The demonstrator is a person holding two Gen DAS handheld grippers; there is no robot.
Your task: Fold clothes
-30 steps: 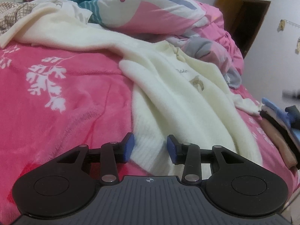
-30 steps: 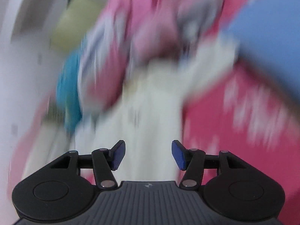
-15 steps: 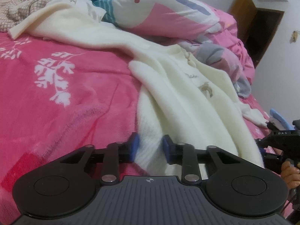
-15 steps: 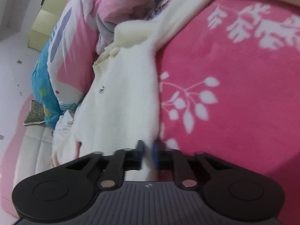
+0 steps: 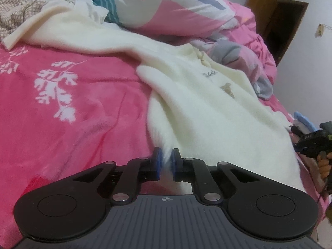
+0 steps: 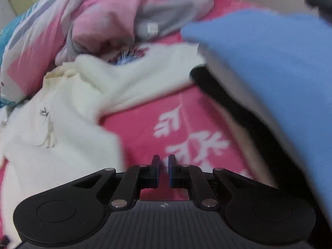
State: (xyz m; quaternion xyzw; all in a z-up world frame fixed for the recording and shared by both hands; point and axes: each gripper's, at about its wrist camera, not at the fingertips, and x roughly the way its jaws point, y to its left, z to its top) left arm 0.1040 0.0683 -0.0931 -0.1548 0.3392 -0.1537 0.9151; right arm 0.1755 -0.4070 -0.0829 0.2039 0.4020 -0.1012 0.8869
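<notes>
Cream knit fabric, a sweater, is spread on a pink bedspread printed with white leaf sprigs, its long axis running from the near hem away toward the rumpled pink and grey quilt, with one sleeve stretched off to the far left. No brand or readable writing is seen; only small stitched motifs are made out on the chest. The hem is pinched between the narrowly set jaws of the left gripper, which were wider half a second ago. The right gripper is seen with jaws nearly closed over bare bedspread, and no cloth is made out between them, whereas half a second ago the cream edge lay at them; the sweater now lies to its left. A stack of folded clothes, blue on top, is seen blurred at the right. In the left view, the right gripper is held by a hand at the bed's right edge.
</notes>
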